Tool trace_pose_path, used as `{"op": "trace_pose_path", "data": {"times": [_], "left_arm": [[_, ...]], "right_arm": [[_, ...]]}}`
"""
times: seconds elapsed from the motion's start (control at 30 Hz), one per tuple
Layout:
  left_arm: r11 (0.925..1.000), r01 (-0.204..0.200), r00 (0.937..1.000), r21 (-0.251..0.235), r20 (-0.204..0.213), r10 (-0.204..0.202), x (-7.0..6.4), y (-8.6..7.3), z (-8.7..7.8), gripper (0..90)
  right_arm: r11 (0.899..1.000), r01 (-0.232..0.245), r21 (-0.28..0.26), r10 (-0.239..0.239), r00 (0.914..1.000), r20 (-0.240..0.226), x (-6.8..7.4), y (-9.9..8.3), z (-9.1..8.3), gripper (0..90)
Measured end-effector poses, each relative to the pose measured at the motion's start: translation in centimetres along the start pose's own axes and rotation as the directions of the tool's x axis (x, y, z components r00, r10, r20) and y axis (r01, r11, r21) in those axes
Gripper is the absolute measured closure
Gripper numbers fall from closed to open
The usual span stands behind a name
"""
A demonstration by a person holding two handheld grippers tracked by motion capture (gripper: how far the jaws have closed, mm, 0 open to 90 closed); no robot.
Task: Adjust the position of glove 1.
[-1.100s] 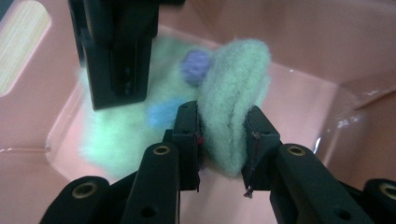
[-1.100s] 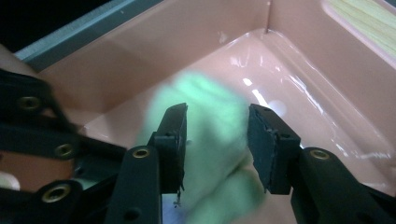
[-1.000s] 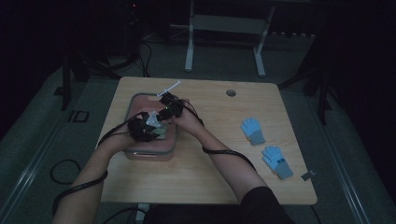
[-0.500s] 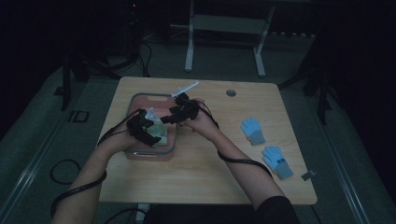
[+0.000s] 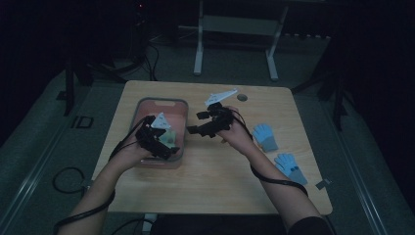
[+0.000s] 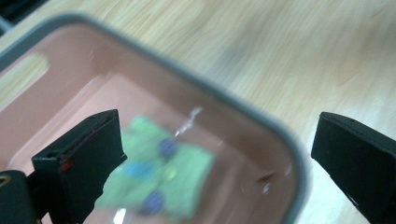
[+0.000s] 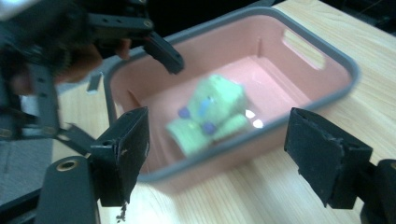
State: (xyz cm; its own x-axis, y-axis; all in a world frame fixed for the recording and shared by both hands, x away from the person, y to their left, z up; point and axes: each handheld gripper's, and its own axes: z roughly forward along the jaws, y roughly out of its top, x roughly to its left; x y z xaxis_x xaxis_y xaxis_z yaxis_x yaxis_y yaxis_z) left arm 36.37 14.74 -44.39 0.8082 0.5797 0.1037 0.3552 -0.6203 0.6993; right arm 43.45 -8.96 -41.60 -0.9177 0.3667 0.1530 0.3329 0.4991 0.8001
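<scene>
A green glove point(image 7: 210, 112) lies in the pink bin point(image 5: 147, 105) near the table's point(image 5: 215, 181) left edge, both grippers' fingers spread and empty.

Left gripper point(image 5: 155, 139): black frame carrying a grey three-cornered plate on top; a black cable trails back along the bare forearm and loops beside the counter. In the left gripper view its two jaws are thick black blocks with flat faces, and the left block bears a small red mark near its lower corner.

Right gripper point(image 5: 208, 122): same black build, with a pale three-cornered plate raised above it; its black cable wraps once around the forearm. In the right gripper view the jaws are black rectangular pads with worn, frayed edges, and a round metal-rimmed hole sits in the frame at lower left.

A dark sleeve covers the right upper arm.
</scene>
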Motion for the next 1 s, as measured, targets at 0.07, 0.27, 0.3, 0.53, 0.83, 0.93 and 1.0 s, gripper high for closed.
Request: {"op": "trace_pose_path", "data": {"times": [0.07, 0.27, 0.3, 0.53, 0.83, 0.93, 1.0], "left_arm": [[0.9995, 0.001, 0.9999, -0.031, 0.011, -0.001, -0.8, 0.4, 0.1, 2.0], [0.9961, -0.012, 0.9985, -0.088, 0.053, 0.017, -3.1, 1.4, 1.2, 2.0], [0.9957, -0.019, 0.9983, -0.090, 0.052, 0.024, -3.5, 1.5, 1.4, 2.0], [0.9907, -0.036, 0.9955, -0.131, 0.082, 0.047, -5.5, 2.6, 2.6, 2.0], [0.9849, -0.059, 0.9896, -0.163, 0.120, 0.079, -7.7, 3.2, 4.5, 2.0], [0.9857, -0.070, 0.9861, -0.153, 0.138, 0.092, -8.1, 3.2, 5.3, 2.0], [0.9864, -0.083, 0.9843, -0.142, 0.143, 0.103, -8.3, 3.2, 5.7, 2.0]], "right_arm": [[1.000, 0.003, -0.001, -0.003, 1.0000, 0.000, -0.2, -0.8, -0.7, 22.3], [1.000, -0.028, -0.014, 0.029, 0.9988, 0.041, -0.7, -3.6, -2.8, 23.7], [1.000, -0.026, -0.005, 0.026, 0.9978, 0.061, -0.7, -4.0, -3.1, 23.5], [0.996, -0.085, -0.019, 0.086, 0.9916, 0.096, -1.2, -6.5, -5.0, 13.7], [0.994, -0.101, -0.034, 0.104, 0.9873, 0.120, -1.9, -10.0, -7.2, 12.2], [0.995, -0.087, -0.040, 0.092, 0.9870, 0.132, -2.0, -11.1, -8.0, 12.9], [0.995, -0.093, -0.043, 0.098, 0.9867, 0.130, -2.0, -11.8, -8.6, 12.1]]}}
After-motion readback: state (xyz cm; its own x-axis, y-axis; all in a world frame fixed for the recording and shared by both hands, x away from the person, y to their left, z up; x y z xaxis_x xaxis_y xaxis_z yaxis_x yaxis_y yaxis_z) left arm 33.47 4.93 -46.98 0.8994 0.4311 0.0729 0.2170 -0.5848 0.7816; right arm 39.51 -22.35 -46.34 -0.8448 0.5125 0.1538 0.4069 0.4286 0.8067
